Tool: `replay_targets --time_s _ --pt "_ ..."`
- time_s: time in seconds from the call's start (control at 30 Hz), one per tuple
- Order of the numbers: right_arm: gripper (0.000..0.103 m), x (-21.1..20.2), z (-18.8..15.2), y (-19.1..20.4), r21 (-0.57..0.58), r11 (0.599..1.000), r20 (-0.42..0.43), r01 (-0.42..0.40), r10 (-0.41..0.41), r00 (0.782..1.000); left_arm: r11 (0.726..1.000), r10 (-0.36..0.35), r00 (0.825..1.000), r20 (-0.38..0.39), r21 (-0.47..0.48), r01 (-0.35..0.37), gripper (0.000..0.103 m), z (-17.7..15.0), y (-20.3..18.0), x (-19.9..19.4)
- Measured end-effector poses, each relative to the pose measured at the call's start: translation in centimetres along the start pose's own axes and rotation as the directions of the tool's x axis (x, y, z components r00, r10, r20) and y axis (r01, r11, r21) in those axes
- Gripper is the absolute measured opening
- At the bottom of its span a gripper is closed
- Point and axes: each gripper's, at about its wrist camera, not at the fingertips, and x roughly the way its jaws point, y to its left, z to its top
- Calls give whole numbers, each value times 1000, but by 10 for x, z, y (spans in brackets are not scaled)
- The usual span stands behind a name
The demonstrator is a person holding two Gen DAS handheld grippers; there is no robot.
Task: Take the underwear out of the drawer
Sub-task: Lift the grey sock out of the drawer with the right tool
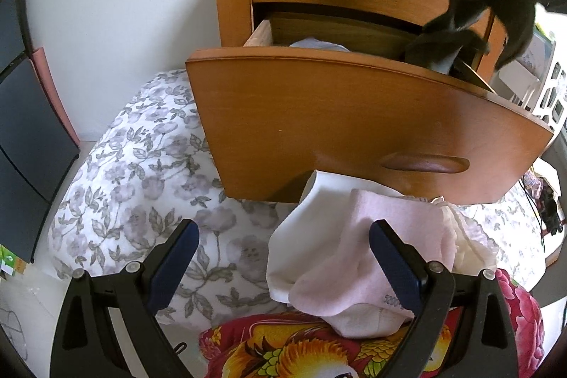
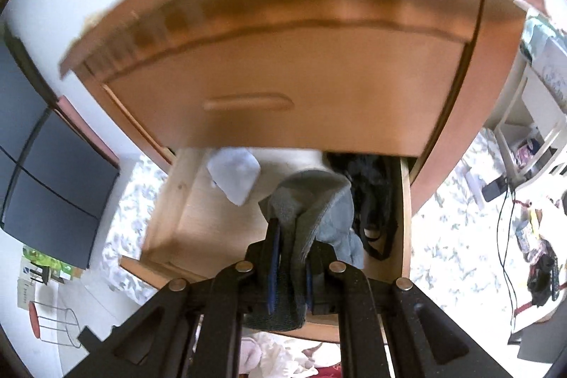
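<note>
Wooden and pulled out, the drawer (image 1: 354,116) filled my left wrist view; my left gripper (image 1: 283,257) hung wide apart and empty above a pink and white garment pile (image 1: 340,257) on the floral bedding (image 1: 141,172).

From the right wrist, my right gripper (image 2: 290,268) was clamped on grey underwear (image 2: 312,204) over the drawer, beside black garments (image 2: 372,193).

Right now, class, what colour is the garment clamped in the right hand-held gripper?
Grey garment; right wrist view shows it best.
</note>
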Motion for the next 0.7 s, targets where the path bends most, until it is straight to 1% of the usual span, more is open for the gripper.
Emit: replay_targets --time_s 0.17,0.37,0.57,0.7 --pt "12 -34 4 7 -14 1000 87 -23 24 996 1000 10 1000 3 -1 -10 97 0 0 -1" --pt "12 -79 6 18 -44 999 181 -28 36 983 1000 26 999 23 -5 -26 97 -1 1 -4" --pt "12 -105 4 28 -69 997 226 -34 49 973 999 45 998 36 -4 -45 97 -1 1 -7" --pt "12 -126 0 34 -84 995 266 -46 67 962 998 55 997 48 -5 -55 97 -2 1 -9"
